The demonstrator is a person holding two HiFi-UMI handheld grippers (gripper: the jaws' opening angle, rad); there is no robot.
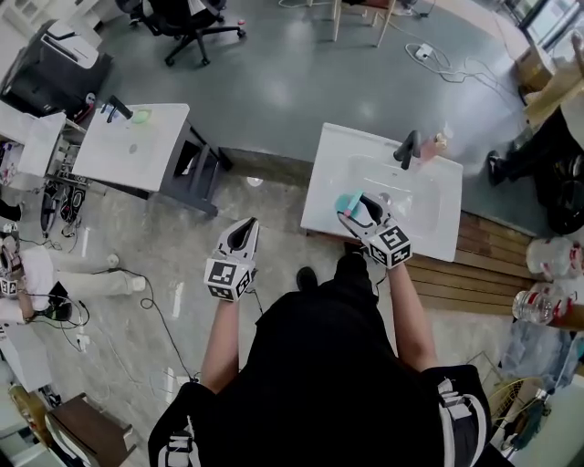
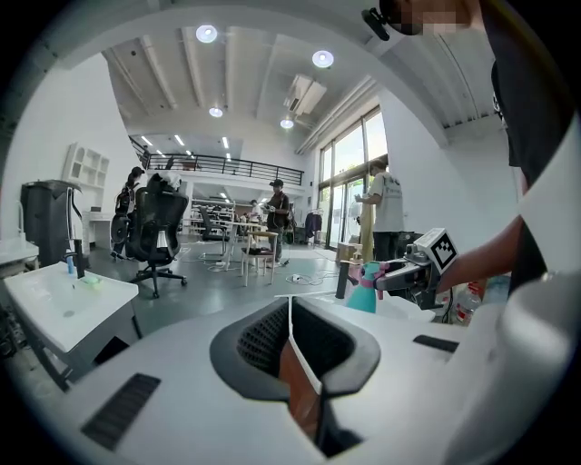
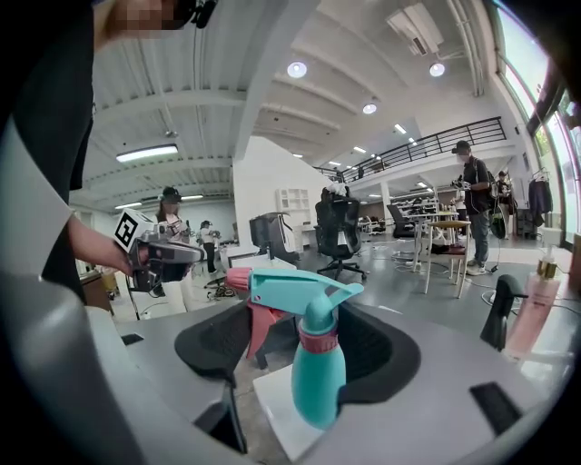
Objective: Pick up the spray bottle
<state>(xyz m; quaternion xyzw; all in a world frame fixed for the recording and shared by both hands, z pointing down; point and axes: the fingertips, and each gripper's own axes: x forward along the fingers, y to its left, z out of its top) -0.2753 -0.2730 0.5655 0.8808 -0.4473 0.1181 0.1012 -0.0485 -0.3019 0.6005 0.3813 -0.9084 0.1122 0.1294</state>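
The teal spray bottle (image 1: 348, 202) with a pink trigger and collar stands upright between the jaws of my right gripper (image 1: 358, 209), which is shut on its body over the front left part of the white sink (image 1: 328, 146). In the right gripper view the bottle (image 3: 318, 377) fills the gap of the gripper (image 3: 305, 356), nozzle pointing left. My left gripper (image 1: 244, 226) hangs over the floor to the left of the sink, shut with nothing in it; its pads meet in the left gripper view (image 2: 292, 313). From there the bottle (image 2: 363, 289) shows at the right.
A black faucet (image 1: 406, 149) and a pinkish soap bottle (image 1: 440, 141) stand at the sink's back. A second white sink (image 1: 128, 146) is at the left, an office chair (image 1: 187, 23) beyond. Plastic bottles (image 1: 547, 260) lie at the right by wooden boards (image 1: 474, 264).
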